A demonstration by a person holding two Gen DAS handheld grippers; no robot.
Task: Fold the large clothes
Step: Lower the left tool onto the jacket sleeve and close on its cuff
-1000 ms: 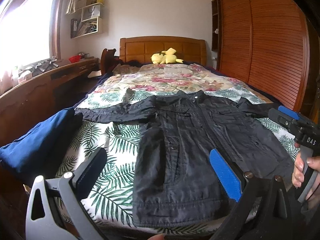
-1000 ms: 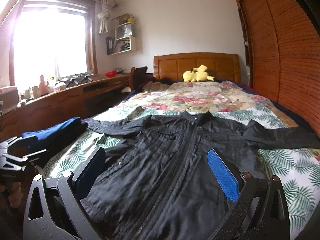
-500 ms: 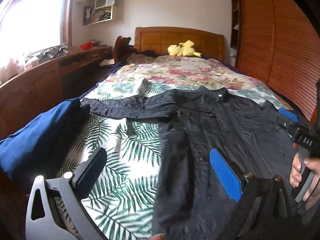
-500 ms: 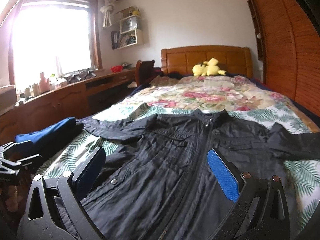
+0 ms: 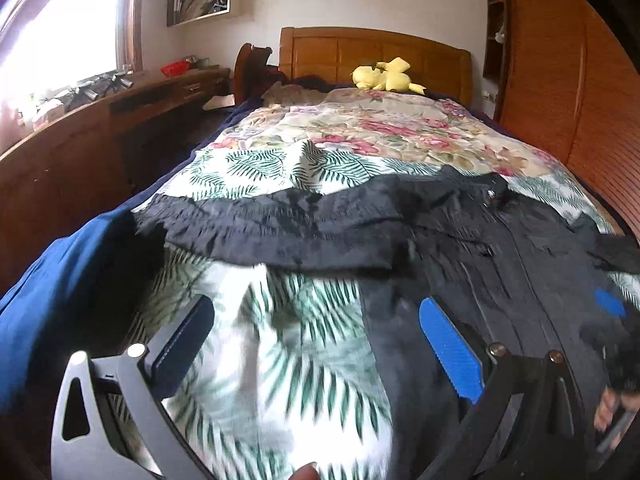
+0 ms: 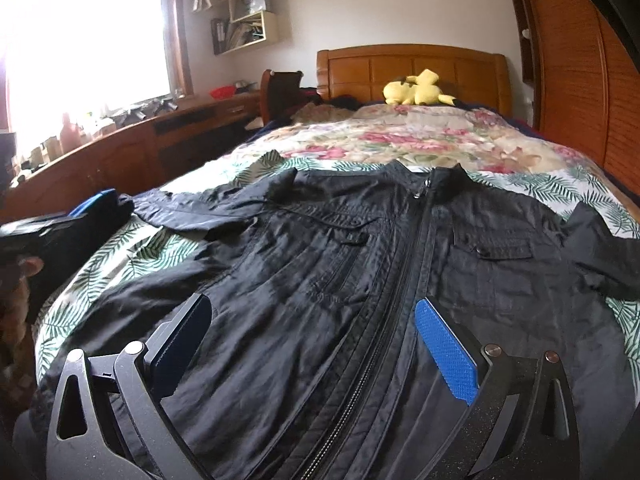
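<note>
A black zip-up jacket [image 6: 380, 264] lies spread front-up on the bed, collar toward the headboard, sleeves out to both sides. My right gripper [image 6: 316, 340] is open and empty, low over the jacket's lower front beside the zip. My left gripper [image 5: 316, 340] is open and empty over the leaf-print bedspread [image 5: 288, 344], at the jacket's [image 5: 480, 280] left edge, below its outstretched left sleeve [image 5: 280, 228]. The right gripper shows blurred at the right edge of the left wrist view [image 5: 612, 320].
A folded blue garment [image 5: 52, 288] lies at the bed's left edge. A yellow plush toy [image 6: 416, 90] sits by the wooden headboard [image 6: 408, 66]. A long wooden desk [image 6: 132, 148] runs along the left. Wooden slatted wardrobe doors [image 6: 576, 80] stand on the right.
Both grippers have moved forward and lower toward the bed. The left gripper has shifted left, off the jacket body and over the bedspread. Both stay open.
</note>
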